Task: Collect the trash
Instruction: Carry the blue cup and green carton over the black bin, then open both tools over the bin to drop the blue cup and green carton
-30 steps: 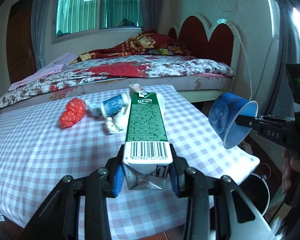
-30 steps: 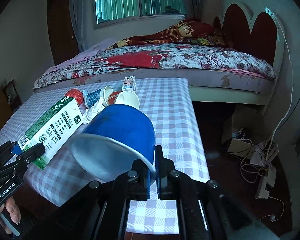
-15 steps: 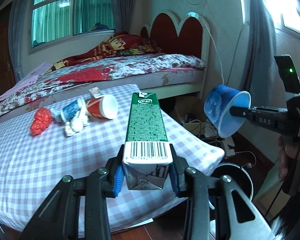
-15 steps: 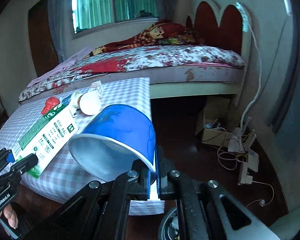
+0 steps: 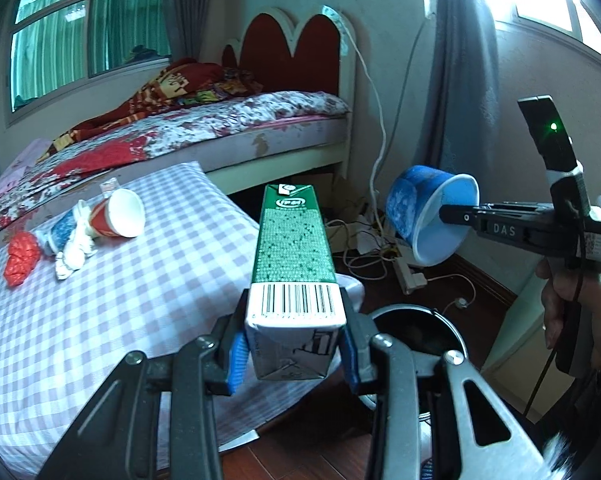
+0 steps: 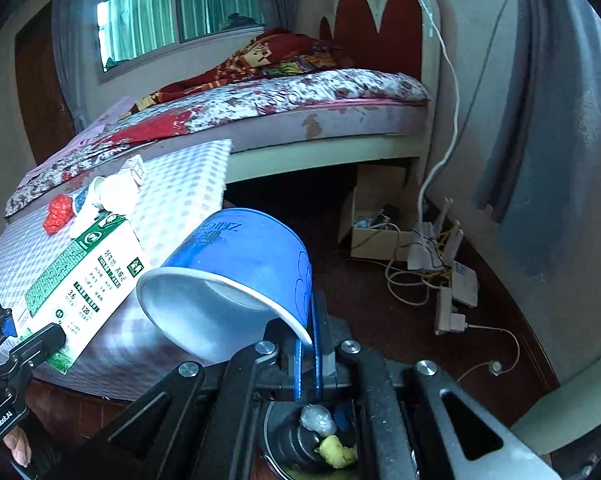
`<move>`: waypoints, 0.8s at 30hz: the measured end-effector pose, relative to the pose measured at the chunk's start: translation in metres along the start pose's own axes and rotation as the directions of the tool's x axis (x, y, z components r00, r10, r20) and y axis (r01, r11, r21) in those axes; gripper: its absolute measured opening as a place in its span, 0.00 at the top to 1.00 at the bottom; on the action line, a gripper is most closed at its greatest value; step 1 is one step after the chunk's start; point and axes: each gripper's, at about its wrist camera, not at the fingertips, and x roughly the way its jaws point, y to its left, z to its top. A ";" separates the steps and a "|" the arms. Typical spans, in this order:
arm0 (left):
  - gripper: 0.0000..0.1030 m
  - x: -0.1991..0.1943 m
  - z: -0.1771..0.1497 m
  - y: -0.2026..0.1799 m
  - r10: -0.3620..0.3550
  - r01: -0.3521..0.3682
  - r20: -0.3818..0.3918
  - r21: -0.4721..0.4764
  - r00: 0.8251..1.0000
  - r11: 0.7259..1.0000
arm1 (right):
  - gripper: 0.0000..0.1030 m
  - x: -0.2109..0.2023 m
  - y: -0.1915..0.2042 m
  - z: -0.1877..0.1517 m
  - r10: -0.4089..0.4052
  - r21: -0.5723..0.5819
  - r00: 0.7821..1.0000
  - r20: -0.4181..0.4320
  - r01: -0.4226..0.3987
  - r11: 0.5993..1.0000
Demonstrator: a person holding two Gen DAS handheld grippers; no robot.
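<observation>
My left gripper (image 5: 294, 350) is shut on a green and white milk carton (image 5: 294, 256) and holds it in the air past the table's right edge; the carton also shows in the right wrist view (image 6: 80, 276). My right gripper (image 6: 308, 354) is shut on the rim of a blue paper cup (image 6: 236, 276), tilted on its side; the cup shows in the left wrist view (image 5: 430, 212). A black trash bin (image 5: 416, 332) stands on the floor below both grippers, with some trash inside (image 6: 328, 436).
On the checked table (image 5: 120, 300) lie a red paper cup (image 5: 118, 214), a blue cup (image 5: 62, 232), a white crumpled wad (image 5: 74, 256) and a red crumpled bag (image 5: 20, 256). A bed (image 5: 204, 128) stands behind. Cables and a power strip (image 6: 448, 280) lie on the floor.
Both grippers have swung right, away from the table, with the carton and the blue cup. The trash bin has come into view below them.
</observation>
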 end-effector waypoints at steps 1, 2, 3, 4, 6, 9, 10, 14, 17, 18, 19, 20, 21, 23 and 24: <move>0.62 0.002 -0.001 -0.005 -0.011 0.011 -0.006 0.007 1.000 1.000 | 0.96 -0.001 -0.006 -0.003 -0.006 0.006 1.000 -0.006 0.006 1.000; 0.62 0.004 -0.002 -0.011 -0.021 0.021 -0.013 0.013 1.000 1.000 | 0.96 -0.002 -0.012 -0.006 -0.013 0.012 1.000 -0.011 0.013 1.000; 0.62 0.006 -0.003 -0.016 -0.032 0.032 -0.019 0.021 0.999 0.999 | 0.96 -0.003 -0.017 -0.009 -0.021 0.019 1.000 -0.017 0.021 1.000; 0.62 0.007 -0.004 -0.021 -0.042 0.043 -0.027 0.028 0.999 0.999 | 0.96 -0.004 -0.023 -0.013 -0.026 0.023 0.999 -0.023 0.027 0.999; 0.62 0.011 -0.007 -0.032 -0.062 0.063 -0.042 0.041 0.997 0.997 | 0.96 -0.004 -0.033 -0.020 -0.041 0.030 0.998 -0.038 0.042 0.999; 0.62 0.017 -0.011 -0.046 -0.092 0.095 -0.067 0.052 0.994 0.994 | 0.96 -0.005 -0.046 -0.032 -0.064 0.038 0.996 -0.059 0.067 0.997; 0.62 0.020 -0.012 -0.051 -0.101 0.105 -0.075 0.056 0.992 0.993 | 0.96 -0.005 -0.051 -0.036 -0.072 0.040 0.995 -0.067 0.075 0.996; 0.62 0.030 -0.020 -0.067 -0.137 0.145 -0.116 0.059 0.984 0.988 | 0.96 -0.001 -0.067 -0.052 -0.096 0.047 0.990 -0.107 0.102 0.994; 0.62 0.042 -0.027 -0.078 -0.160 0.171 -0.160 0.058 0.974 0.984 | 0.96 0.005 -0.076 -0.063 -0.106 0.042 0.983 -0.150 0.113 0.993; 0.62 0.045 -0.030 -0.081 -0.168 0.180 -0.174 0.057 0.970 0.982 | 0.96 0.009 -0.078 -0.068 -0.107 0.036 0.980 -0.169 0.115 0.993; 0.62 0.049 -0.032 -0.084 -0.172 0.186 -0.187 0.057 0.967 0.981 | 0.96 0.012 -0.079 -0.071 -0.111 0.030 0.977 -0.184 0.118 0.993; 0.62 0.052 -0.035 -0.087 -0.179 0.194 -0.201 0.057 0.963 0.979 | 0.96 0.015 -0.080 -0.074 -0.114 0.024 0.974 -0.196 0.121 0.992; 0.62 0.055 -0.037 -0.089 -0.185 0.201 -0.212 0.056 0.959 0.978 | 0.96 0.018 -0.081 -0.077 -0.116 0.018 0.971 -0.209 0.123 0.992; 0.62 0.060 -0.041 -0.094 -0.194 0.212 -0.232 0.056 0.953 0.976 | 0.96 0.023 -0.084 -0.083 -0.120 0.010 0.966 -0.230 0.126 0.992; 0.62 0.062 -0.042 -0.096 -0.197 0.216 -0.239 0.056 0.951 0.975 | 0.96 0.026 -0.085 -0.086 -0.123 0.005 0.963 -0.240 0.127 0.992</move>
